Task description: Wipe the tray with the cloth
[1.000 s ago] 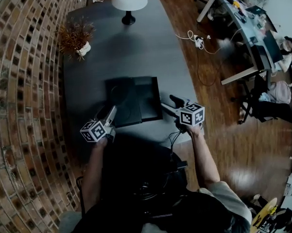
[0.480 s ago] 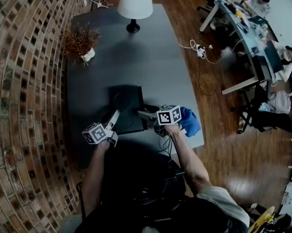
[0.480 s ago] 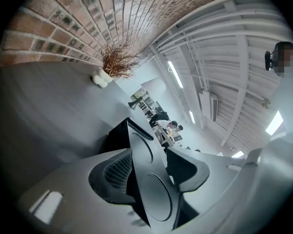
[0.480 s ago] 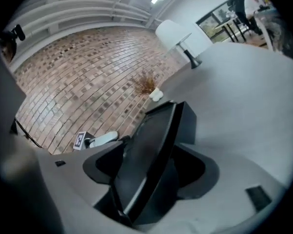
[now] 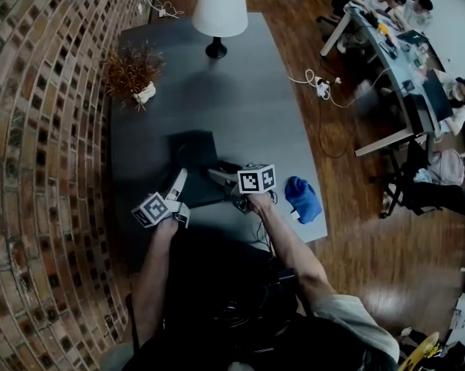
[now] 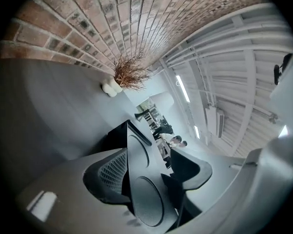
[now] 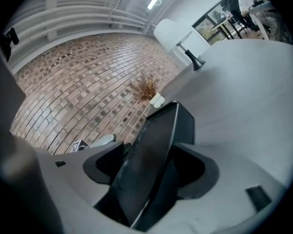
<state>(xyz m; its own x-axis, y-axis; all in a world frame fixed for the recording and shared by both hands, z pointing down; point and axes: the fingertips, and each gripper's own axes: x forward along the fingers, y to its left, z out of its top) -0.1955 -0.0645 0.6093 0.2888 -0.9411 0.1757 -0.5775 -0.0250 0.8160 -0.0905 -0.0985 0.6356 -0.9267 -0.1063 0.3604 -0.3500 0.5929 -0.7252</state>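
A black tray (image 5: 193,157) with round recesses lies on the grey table (image 5: 240,99) in front of me. In the head view my left gripper (image 5: 176,182) reaches its near left edge. The left jaws have just been opening, with the tray's rim (image 6: 139,150) between them and a gap on one side. My right gripper (image 5: 215,175) comes in from the right. The tray's edge (image 7: 161,135) stands between its spread jaws, which do not clamp it. A blue cloth (image 5: 302,198) lies crumpled on the table by the right edge, away from both grippers.
A white-shaded lamp (image 5: 220,10) stands at the table's far end. A dried plant in a white pot (image 5: 131,72) sits by the brick wall (image 5: 39,168). A power strip and cable (image 5: 321,87) lie on the wooden floor, beside desks with people (image 5: 402,45).
My right gripper has swung left from the table's right side to the tray's edge, and the blue cloth now lies uncovered behind it. The left gripper has edged toward the tray.
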